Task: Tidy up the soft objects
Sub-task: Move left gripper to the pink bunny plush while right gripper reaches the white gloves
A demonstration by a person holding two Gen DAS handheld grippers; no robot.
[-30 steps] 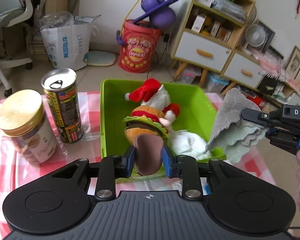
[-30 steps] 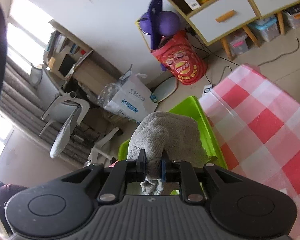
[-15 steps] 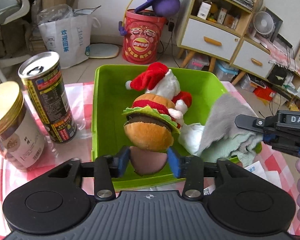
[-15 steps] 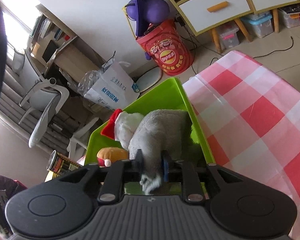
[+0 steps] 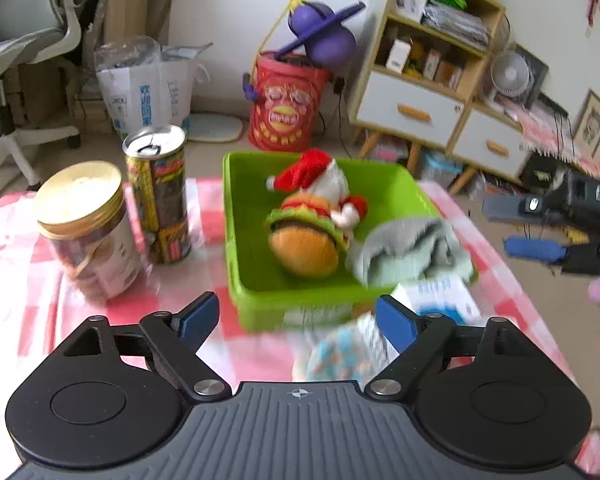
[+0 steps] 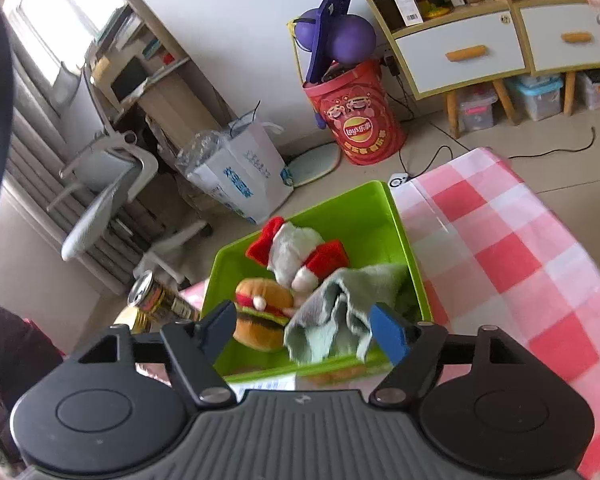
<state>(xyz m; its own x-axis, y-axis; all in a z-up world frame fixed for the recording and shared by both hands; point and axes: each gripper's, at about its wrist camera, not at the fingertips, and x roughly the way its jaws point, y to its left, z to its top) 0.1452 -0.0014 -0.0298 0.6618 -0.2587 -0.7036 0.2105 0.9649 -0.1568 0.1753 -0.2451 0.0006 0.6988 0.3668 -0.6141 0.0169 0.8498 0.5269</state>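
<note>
Green plastic fills the middle of both views: the bin [image 5: 256, 240] sits on the checked tablecloth [image 5: 32, 292], and the soft things are inside it. Burger toy [image 5: 306, 240] lies near the bin's front wall, tilted. Santa toy [image 5: 320, 178] is just behind it, touching. Grey towel [image 5: 410, 250] is bunched in the front right corner, spilling over the rim there.

Left gripper [image 5: 296, 318] hangs in front of the bin's near wall, jaws opening, nothing between them; the burger toy lies clear ahead of its fingers. Right gripper [image 6: 300, 328] is off the bin's right side, jaws opening too. In its own view the towel appears between the spread fingers but free of both pads, so released, not gripped.

2 hard items stand on the left side of the tablecloth: a can [image 5: 158, 196] and a jar [image 5: 86, 232], well clear of the bin. At the tablecloth's front edge, below the bin, sits a blurred patterned bundle [image 5: 340, 354] just beside the left gripper's right finger. If that is soft, I judge the left gripper the nearer one for it.
</note>
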